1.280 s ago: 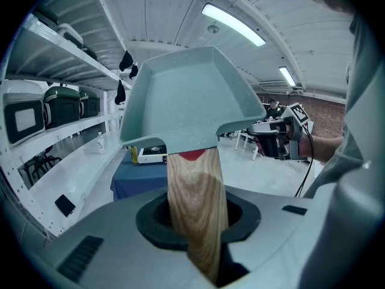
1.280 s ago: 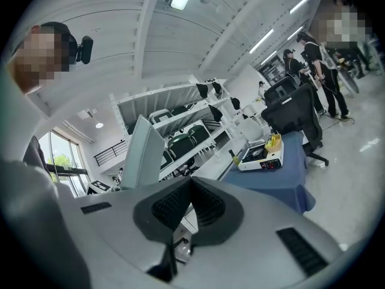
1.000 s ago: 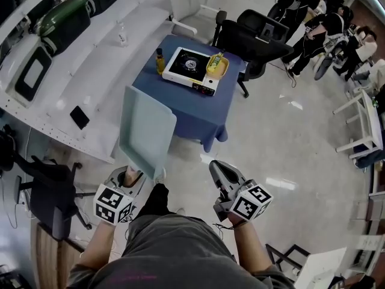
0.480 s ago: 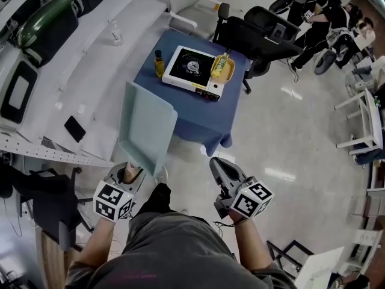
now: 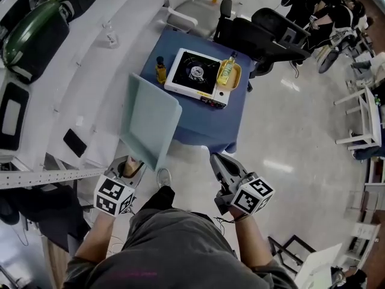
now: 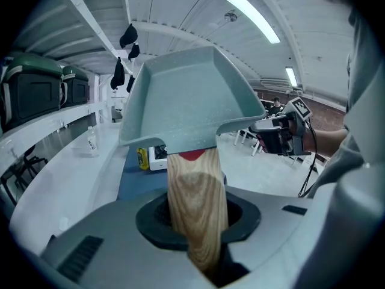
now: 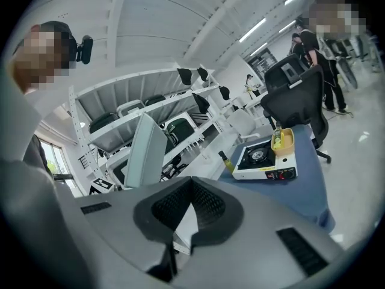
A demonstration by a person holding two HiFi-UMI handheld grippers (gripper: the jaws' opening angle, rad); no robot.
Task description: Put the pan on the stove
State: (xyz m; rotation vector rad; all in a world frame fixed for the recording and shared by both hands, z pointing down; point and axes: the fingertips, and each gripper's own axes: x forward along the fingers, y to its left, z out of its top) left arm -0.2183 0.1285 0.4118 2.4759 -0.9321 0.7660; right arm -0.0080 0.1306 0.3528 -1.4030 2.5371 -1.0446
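A pale teal square pan (image 5: pixel 150 119) with a wooden handle (image 6: pixel 195 197) is held tilted, above the floor. My left gripper (image 5: pixel 131 166) is shut on that handle; in the left gripper view the pan (image 6: pixel 192 98) fills the middle. The white gas stove (image 5: pixel 194 71) with a black top sits on a blue-clothed table (image 5: pixel 204 116) ahead, beyond the pan. My right gripper (image 5: pixel 218 161) hangs beside my body, shut with nothing in it. In the right gripper view the right gripper (image 7: pixel 177 233) points toward the stove (image 7: pixel 261 158), with the pan (image 7: pixel 147 146) at its left.
A yellow tray holding a bottle (image 5: pixel 228 73) rests on the stove's right side, and a dark oil bottle (image 5: pixel 160 70) stands to its left. Black office chairs (image 5: pixel 264 32) stand behind the table. White shelving (image 5: pixel 72 71) runs along the left, and white tables (image 5: pixel 361 119) stand at right.
Both grippers and the pan have moved forward toward the blue table; the table and stove now sit nearer and lower in the head view. Grips are unchanged.
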